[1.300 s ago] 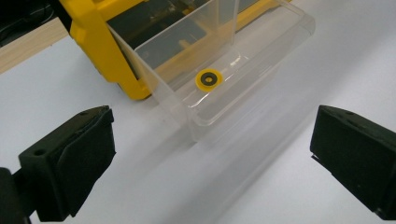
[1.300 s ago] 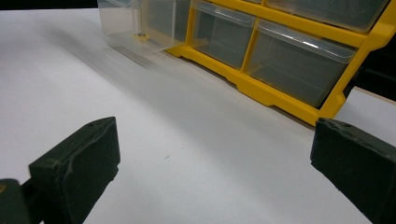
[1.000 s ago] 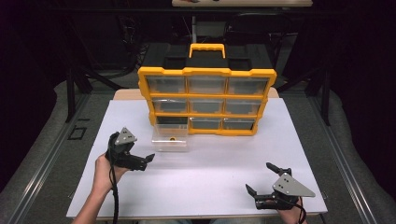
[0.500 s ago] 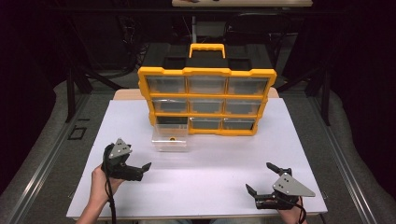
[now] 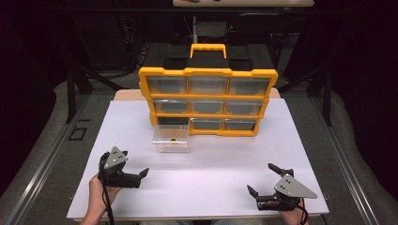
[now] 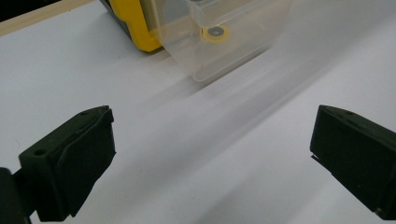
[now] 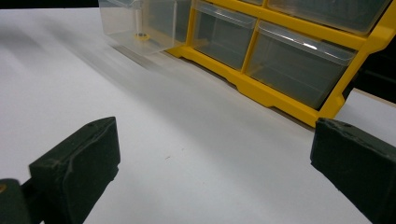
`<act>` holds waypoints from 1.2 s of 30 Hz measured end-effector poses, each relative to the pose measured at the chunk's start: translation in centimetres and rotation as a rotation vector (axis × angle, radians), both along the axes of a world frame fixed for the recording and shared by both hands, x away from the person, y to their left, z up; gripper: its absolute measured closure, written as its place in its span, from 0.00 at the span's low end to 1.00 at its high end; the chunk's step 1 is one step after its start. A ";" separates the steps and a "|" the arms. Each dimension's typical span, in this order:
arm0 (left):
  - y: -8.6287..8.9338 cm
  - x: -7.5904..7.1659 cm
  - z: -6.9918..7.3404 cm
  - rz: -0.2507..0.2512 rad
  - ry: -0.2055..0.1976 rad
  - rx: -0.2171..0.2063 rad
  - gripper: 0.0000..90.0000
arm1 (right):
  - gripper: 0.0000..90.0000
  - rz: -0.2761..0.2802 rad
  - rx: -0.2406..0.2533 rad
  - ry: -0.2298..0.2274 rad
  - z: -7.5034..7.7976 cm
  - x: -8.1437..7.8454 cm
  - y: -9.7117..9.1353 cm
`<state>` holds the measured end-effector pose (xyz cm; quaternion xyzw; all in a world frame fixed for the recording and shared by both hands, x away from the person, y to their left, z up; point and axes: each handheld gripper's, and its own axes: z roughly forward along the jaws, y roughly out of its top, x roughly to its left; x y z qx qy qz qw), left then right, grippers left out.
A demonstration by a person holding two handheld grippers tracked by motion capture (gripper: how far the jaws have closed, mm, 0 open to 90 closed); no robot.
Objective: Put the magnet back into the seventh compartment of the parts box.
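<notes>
Black jaws of the left gripper (image 5: 141, 174) are held wide apart with nothing between them; the right gripper (image 5: 263, 180) is likewise spread. A clear drawer (image 5: 171, 138), pulled out of the yellow organizer (image 5: 206, 72), is seen beyond, holding a small yellow ring (image 6: 215, 32).

White table top (image 5: 300, 140), grey floor (image 5: 42, 154) with metal rails, dark room behind

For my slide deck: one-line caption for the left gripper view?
Open left gripper faces a pulled-out clear drawer holding a small yellow ring.
</notes>
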<state>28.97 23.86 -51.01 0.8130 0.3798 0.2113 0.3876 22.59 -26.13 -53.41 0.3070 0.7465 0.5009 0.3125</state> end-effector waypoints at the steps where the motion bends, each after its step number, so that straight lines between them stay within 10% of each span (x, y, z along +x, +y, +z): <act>1: 0.1 -0.1 -0.2 0.001 0.003 -0.002 0.00 | 0.01 0.001 -0.001 0.000 0.0 0.0 0.0; 15: 1.0 -2.4 -1.6 0.035 -0.063 -0.036 0.00 | 0.01 0.008 0.000 0.002 0.0 0.0 0.0; 36: 0.2 -3.5 -2.8 -0.026 -0.045 -0.014 0.00 | 0.01 -0.004 -0.003 0.006 -0.1 0.0 0.1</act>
